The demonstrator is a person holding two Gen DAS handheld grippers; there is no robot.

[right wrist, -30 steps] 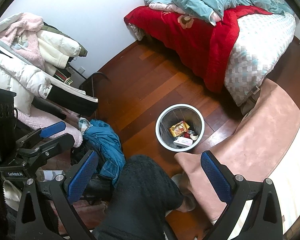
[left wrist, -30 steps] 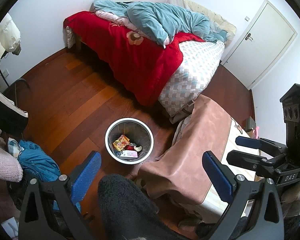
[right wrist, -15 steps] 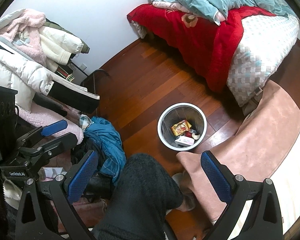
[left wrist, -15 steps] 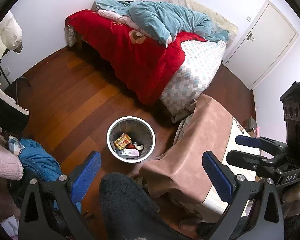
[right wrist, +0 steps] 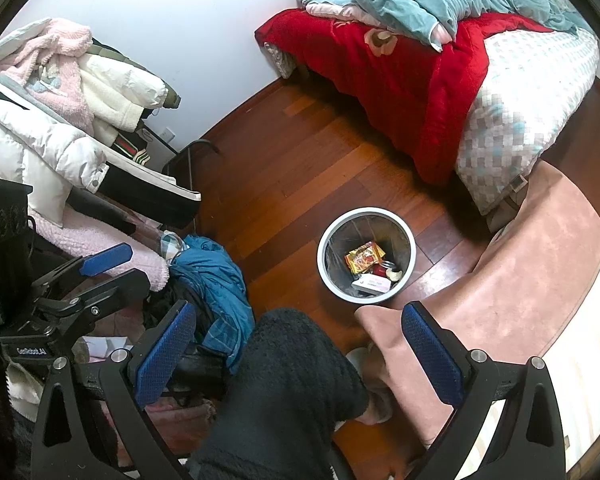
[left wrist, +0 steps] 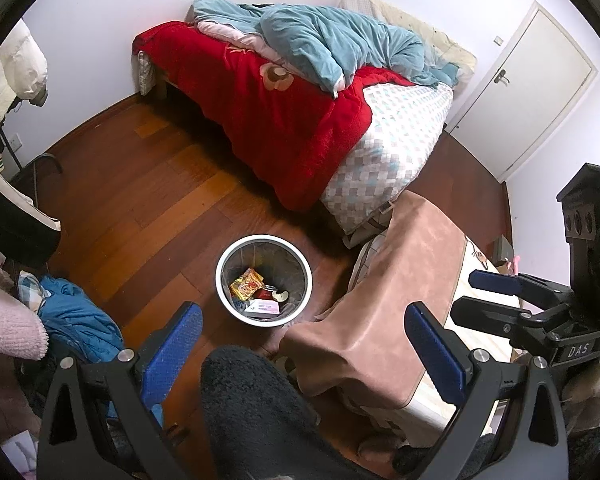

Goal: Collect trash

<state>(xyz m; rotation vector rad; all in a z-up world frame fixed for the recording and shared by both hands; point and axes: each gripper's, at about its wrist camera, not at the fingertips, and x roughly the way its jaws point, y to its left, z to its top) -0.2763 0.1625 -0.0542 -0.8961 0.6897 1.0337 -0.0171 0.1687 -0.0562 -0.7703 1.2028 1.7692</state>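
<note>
A round white-rimmed trash bin (left wrist: 225, 264) stands on the wooden floor; it also shows in the right wrist view (right wrist: 323, 240). Inside lie a yellow snack wrapper (left wrist: 247, 283), a white box (left wrist: 265, 307) and a red can (right wrist: 377, 270). My left gripper (left wrist: 302, 348) is open and empty, held high above the floor, nearer than the bin. My right gripper (right wrist: 300, 350) is open and empty at a similar height. Each gripper shows at the edge of the other's view: the right one (left wrist: 488, 292) and the left one (right wrist: 112, 266).
A bed (left wrist: 396, 140) with a red blanket and teal quilt stands behind the bin. A table with a pink-brown cloth (left wrist: 388, 304) is right of the bin. Piled coats (right wrist: 40, 120) and a blue garment (right wrist: 216, 284) are left. A dark-trousered leg (right wrist: 292, 392) is below.
Both views have drifted slightly, so the bin sits a little further right and lower in the left wrist view. Both grippers stay open and empty.
</note>
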